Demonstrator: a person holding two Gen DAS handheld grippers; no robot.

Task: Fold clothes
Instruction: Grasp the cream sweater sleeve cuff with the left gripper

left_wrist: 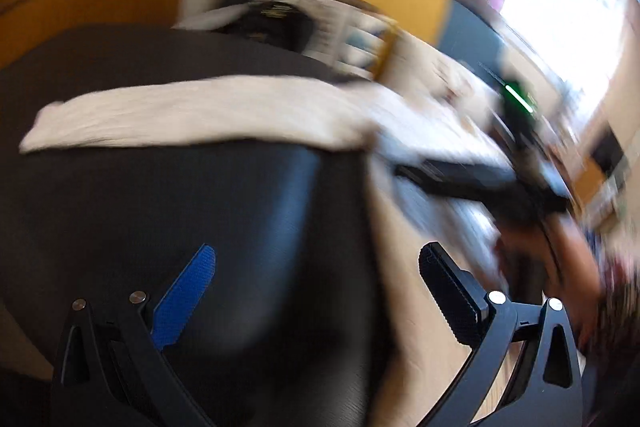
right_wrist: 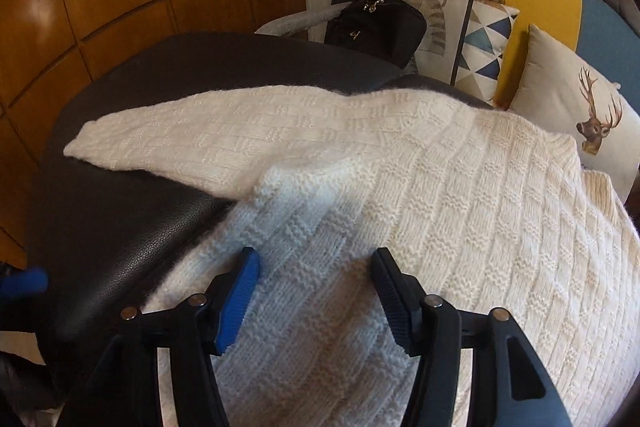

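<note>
Cream knitted sweater (right_wrist: 420, 187) spread flat across black leather seat (right_wrist: 120, 227), one sleeve (right_wrist: 192, 139) extended sideways over the leather: laid out ready for folding, sleeve probably first. Right gripper (right_wrist: 316, 287) angled steeply down over the lower body of the knit, jaws apart, nothing clamped, pads apparently clear of the fabric. Left gripper (left_wrist: 316, 291) tilted down over bare leather beside the sweater, jaws wide apart, empty; view heavily blurred. Cushions (right_wrist: 580, 115) and black bag (right_wrist: 376, 27) behind, well apart.

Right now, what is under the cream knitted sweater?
A black leather surface shows under the sweater and its spread sleeve. What lies beneath the sweater's body is covered.
</note>
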